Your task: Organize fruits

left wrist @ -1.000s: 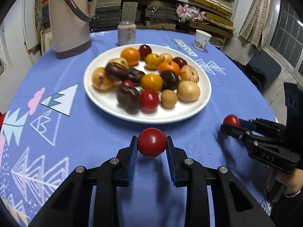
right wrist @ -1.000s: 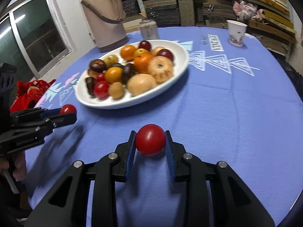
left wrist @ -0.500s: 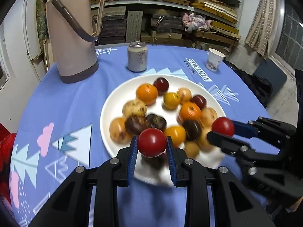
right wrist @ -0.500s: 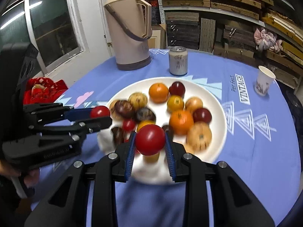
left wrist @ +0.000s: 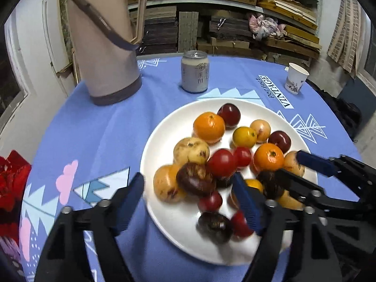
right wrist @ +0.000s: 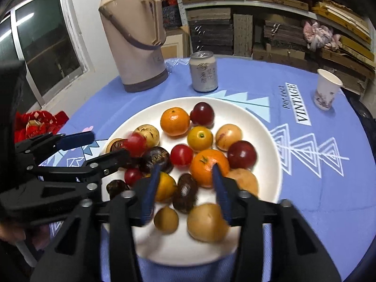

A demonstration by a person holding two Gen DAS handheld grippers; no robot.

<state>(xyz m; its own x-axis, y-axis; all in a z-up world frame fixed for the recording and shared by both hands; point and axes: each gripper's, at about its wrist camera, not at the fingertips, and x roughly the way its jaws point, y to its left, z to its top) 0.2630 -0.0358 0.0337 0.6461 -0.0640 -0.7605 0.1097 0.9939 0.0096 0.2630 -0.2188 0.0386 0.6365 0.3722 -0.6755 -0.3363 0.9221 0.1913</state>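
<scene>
A white plate [left wrist: 164, 129] [right wrist: 260, 122] on the blue tablecloth holds several fruits: oranges, dark plums, yellow and brown ones. My left gripper [left wrist: 188, 192] [right wrist: 108, 145] hovers over the plate's near left side, its jaws opening, with nothing between them. A red tomato [left wrist: 221, 162] sits loose among the fruits just past its fingertips; it looks blurred [right wrist: 135, 141] in the right wrist view. My right gripper [right wrist: 185, 188] [left wrist: 287, 163] hangs over the plate's near right, jaws opening and empty. A second red tomato [right wrist: 181, 155] [left wrist: 242, 156] lies free on the plate ahead of it.
A tall beige thermos [left wrist: 105, 42] stands at the back left, a drink can [left wrist: 195, 71] behind the plate, a paper cup [left wrist: 296, 81] at the back right. Something red [left wrist: 11, 181] lies at the table's left edge. Stacked boards fill the shelves behind.
Both grippers carried their red tomatoes from the bare cloth to above the plate, then opened. The two tomatoes have left the pads and are now among the fruits.
</scene>
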